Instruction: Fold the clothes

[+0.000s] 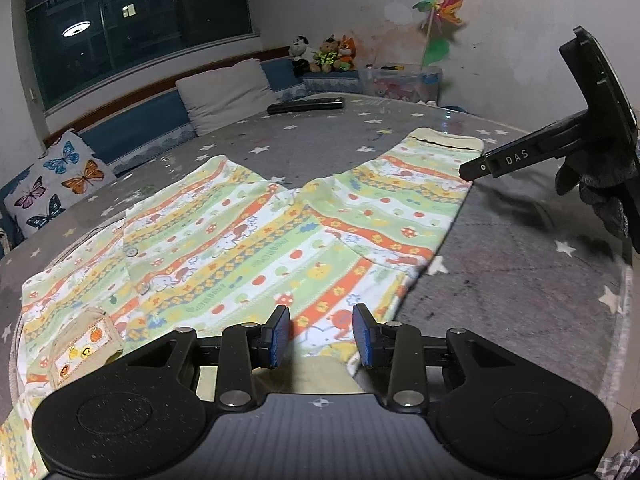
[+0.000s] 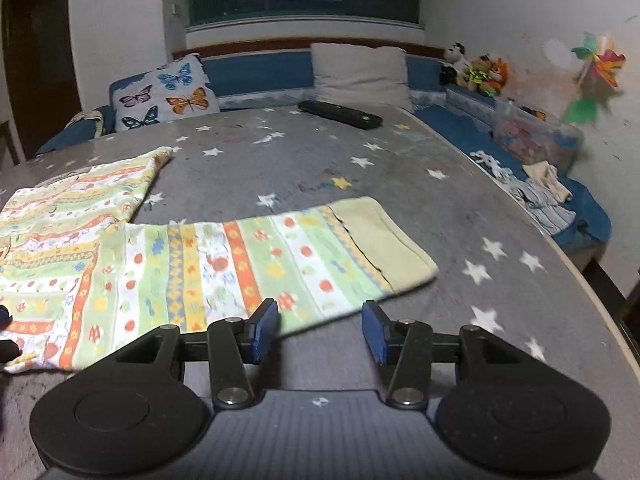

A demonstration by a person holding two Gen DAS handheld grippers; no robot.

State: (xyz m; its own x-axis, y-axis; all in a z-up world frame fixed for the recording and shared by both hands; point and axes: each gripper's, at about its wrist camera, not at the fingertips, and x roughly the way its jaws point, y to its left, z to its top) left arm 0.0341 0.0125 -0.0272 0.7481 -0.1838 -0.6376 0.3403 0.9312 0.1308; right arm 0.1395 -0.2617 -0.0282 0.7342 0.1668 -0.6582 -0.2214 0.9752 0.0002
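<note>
We see our left gripper (image 1: 321, 330) low over pyjama top (image 1: 224, 248), blue pads apart, cloth between and beneath them, grip not clear. Pocket (image 1: 86, 344) lies left of pads. Our right gripper (image 1: 476, 170) sits ahead-right, tip beside cream cuff (image 1: 444, 140). Remote (image 1: 306, 105) far ahead on starred table (image 1: 520, 280).

The only lettering I can read is "DAS" in pale capitals on the black arm of my right gripper (image 1: 474, 171), while the green print along the garment's (image 1: 256, 240) stripes is probably words, too blurred to read.
</note>
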